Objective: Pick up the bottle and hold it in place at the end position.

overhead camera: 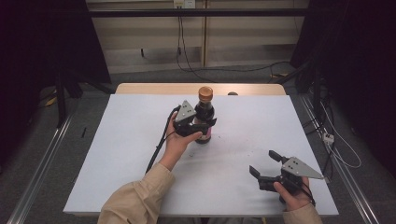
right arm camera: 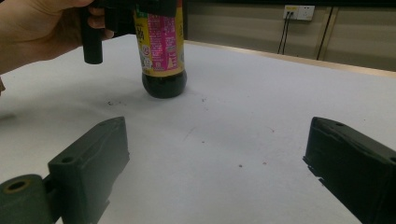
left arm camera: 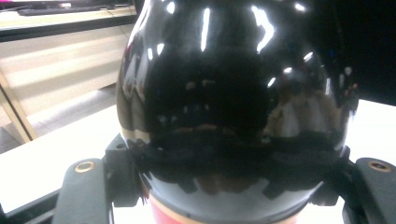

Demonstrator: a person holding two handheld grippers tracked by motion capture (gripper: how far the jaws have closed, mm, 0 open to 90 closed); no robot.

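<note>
The left gripper (overhead camera: 201, 125) clasps an upright dark bottle (overhead camera: 204, 116) on the bench (overhead camera: 140, 154); the right gripper (overhead camera: 265, 164) rests released; the glossy glass could slip or tip.

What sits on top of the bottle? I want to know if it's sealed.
A brown cap tops the bottle, which the left gripper clamps around its body. Whether a seal sits under the cap is hidden.

Dark glossy bottle (overhead camera: 204, 119) w/ brown cap (overhead camera: 205, 93), yellow-pink label (right arm camera: 159, 42), white table (overhead camera: 243, 140), beige sleeve (overhead camera: 135, 198)
</note>
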